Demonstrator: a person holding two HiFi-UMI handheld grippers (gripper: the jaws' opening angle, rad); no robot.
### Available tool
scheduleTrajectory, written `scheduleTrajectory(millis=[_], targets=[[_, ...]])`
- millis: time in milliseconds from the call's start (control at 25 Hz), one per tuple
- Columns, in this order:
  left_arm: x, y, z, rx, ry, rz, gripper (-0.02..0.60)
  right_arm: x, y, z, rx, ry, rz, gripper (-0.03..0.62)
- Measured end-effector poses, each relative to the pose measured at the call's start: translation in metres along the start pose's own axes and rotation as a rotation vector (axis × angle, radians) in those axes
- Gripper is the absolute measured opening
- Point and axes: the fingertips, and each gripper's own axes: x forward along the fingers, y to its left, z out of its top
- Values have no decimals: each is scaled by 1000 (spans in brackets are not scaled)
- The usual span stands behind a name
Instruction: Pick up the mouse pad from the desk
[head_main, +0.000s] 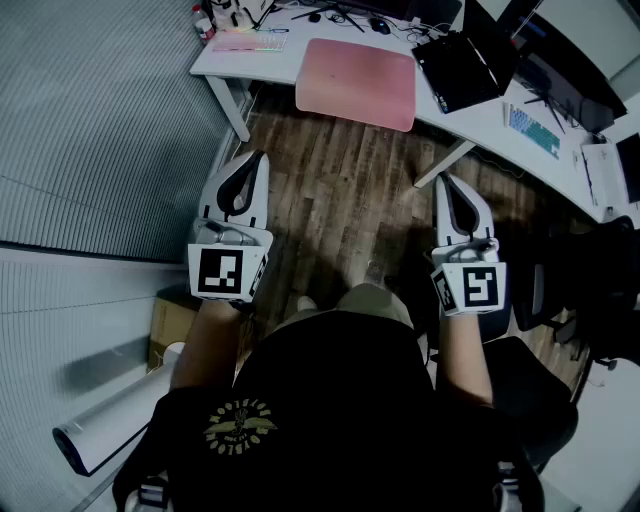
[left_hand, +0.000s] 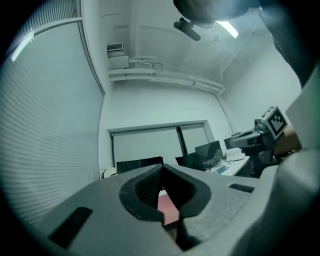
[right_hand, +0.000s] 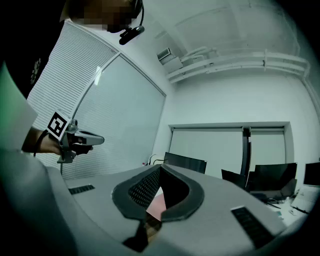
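Note:
A pink mouse pad lies on the white desk and overhangs its front edge. Both grippers are held level over the wood floor, well short of the desk. My left gripper is shut with nothing in it, below and left of the pad. My right gripper is also shut and empty, below and right of it. In the left gripper view a pink strip of the mouse pad shows through the notch of the closed left gripper. The right gripper view shows the mouse pad the same way, past the right gripper.
An open black laptop, a backlit keyboard and a second keyboard share the desk. A slatted glass wall runs along the left. A cardboard box and white tube lie at lower left, with a black chair at right.

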Motion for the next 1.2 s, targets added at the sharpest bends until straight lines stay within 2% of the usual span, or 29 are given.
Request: scheduleTrajectory(millis=[240,440,640,800,1200], targets=[[-5,16,-6,-9,-5,2,6,2,10,3,24,-9,1,0],[2,24,-17,-20,3,4,6,6,4,-11,51,8,-12,0],[19,38,-27,-59,4,27,6,25,-6,-24,73,21,-2,0],[37,46,-36,-49,30,29,6,45,-15,-35,94,34,10,0],[84,60,-69,-83,85,34,6,95,-31,-57,113,61,48,0]])
